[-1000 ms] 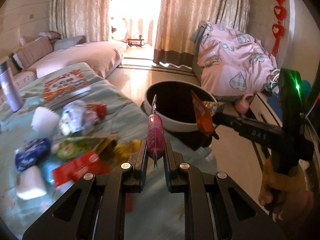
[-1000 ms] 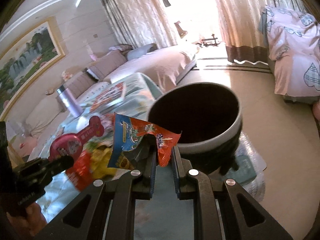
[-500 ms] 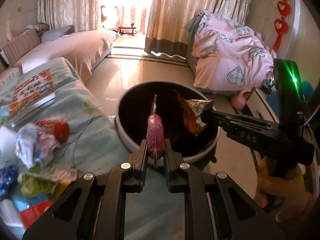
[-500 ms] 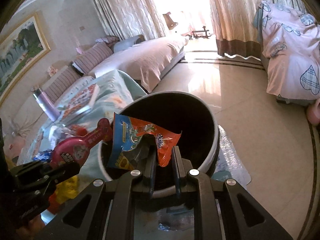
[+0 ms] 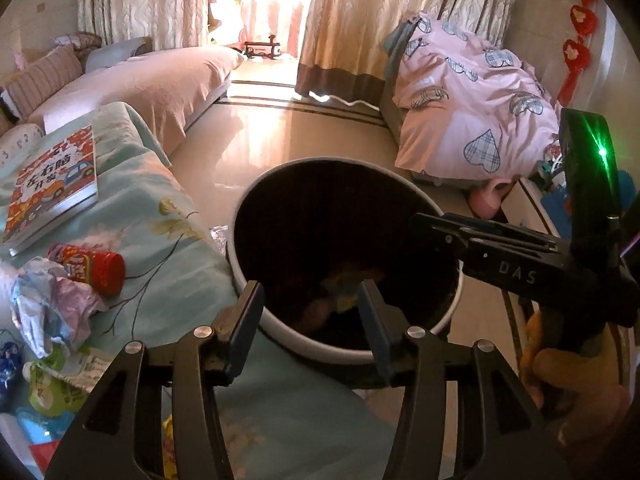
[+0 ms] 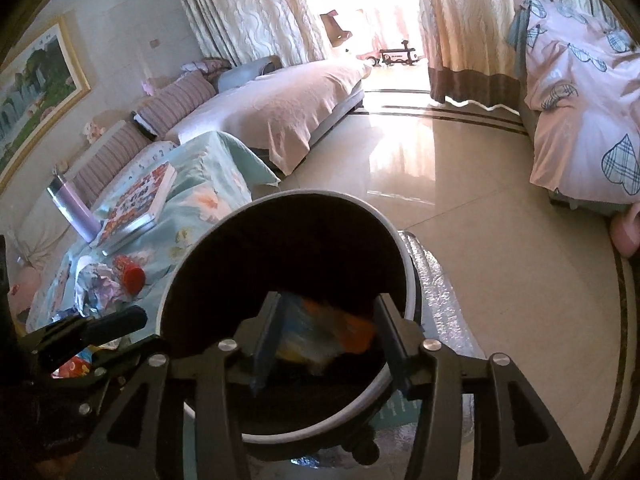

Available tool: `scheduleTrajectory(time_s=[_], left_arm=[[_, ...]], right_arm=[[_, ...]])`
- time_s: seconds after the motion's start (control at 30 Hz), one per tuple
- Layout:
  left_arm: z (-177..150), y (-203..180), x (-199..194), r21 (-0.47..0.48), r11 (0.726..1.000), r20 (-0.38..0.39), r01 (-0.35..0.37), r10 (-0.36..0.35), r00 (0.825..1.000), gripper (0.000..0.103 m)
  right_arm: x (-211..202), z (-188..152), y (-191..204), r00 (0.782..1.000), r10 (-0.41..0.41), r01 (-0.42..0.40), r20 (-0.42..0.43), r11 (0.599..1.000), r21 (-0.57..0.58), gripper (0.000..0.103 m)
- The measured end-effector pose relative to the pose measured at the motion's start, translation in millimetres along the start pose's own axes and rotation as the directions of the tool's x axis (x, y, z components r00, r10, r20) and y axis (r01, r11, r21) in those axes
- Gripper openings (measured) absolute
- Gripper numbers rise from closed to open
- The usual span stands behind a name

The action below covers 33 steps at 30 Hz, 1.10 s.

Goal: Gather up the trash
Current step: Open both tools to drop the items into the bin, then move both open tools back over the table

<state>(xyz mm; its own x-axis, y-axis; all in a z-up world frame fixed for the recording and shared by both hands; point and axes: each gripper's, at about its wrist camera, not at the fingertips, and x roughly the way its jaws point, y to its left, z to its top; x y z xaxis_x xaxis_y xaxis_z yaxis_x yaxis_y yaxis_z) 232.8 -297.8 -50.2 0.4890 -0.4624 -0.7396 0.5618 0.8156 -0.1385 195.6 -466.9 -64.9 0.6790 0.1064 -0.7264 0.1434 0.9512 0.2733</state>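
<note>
Now, from the left wrist camera, the left gripper [image 5: 310, 316] hangs over the trash bin [image 5: 404, 350] with its two fingers wide apart and nothing between them. The bin is round, dark inside, with a pale rim, and it stands on the floor right beside the table with the light blue cloth [image 5: 160, 240]. Some wrappers [image 5: 340, 300] lie at the bottom of the bin, but it is too dark to tell them apart. The right gripper [image 5: 424, 220] reaches in from the right over the bin's rim; this view does not show how its fingers stand. On the cloth lie a red can [image 5: 92, 266] on its side, a crumpled wrapper [image 5: 48, 308] touching it, a green pouch [image 5: 52, 388] and a picture book [image 5: 52, 184].

From the right wrist camera, the right gripper [image 6: 328, 330] is also above the bin [image 6: 408, 276], fingers spread apart. A blurry blue and orange wrapper [image 6: 320, 332] shows between them, down inside the bin, not touching either finger. The left gripper [image 6: 120, 320] pokes in from the left. A purple bottle [image 6: 74, 210] stands upright beside the book [image 6: 140, 204].
</note>
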Motion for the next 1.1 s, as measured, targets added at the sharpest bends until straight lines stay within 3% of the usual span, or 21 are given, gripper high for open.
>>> scheduleTrajectory(time_s=[0.17,0.3,0.4,0.6,1.1], left_arm=[[-12.7,2.5,-22.4,-0.015,1.000,0.028,0.012,-0.012,1.000,0.058],[-26.0,6.3,-42.2,-0.029,1.000,0.058,0.010,-0.008,0.998,0.064],[-39.0,10.5,-56.8,-0.039,0.999,0.072,0.008,-0.005,0.997,0.065],[-68.5,29.3,-80.0,-0.084,0.996,0.075,-0.003,0.009,0.997,0.068],[-129.5,81.1,-143.4,-0.233,0.970,0.099,-0.064,0.089,0.991,0.068]], right_arm=[[-12.9,-4.0,0.7,0.999,0.022,-0.023,0.026,0.999,0.023,0.060],[-29.2,-12.8,4.3,0.996,0.054,-0.057,0.065,0.998,0.040,0.080],[-41.0,-24.2,12.4,0.992,0.082,-0.088,0.093,0.994,0.067,0.085],[-57.5,-50.7,31.4,0.983,0.129,-0.141,0.128,0.986,0.093,0.087],[-67.6,-98.4,79.5,0.972,0.215,-0.221,0.100,0.974,0.057,0.087]])
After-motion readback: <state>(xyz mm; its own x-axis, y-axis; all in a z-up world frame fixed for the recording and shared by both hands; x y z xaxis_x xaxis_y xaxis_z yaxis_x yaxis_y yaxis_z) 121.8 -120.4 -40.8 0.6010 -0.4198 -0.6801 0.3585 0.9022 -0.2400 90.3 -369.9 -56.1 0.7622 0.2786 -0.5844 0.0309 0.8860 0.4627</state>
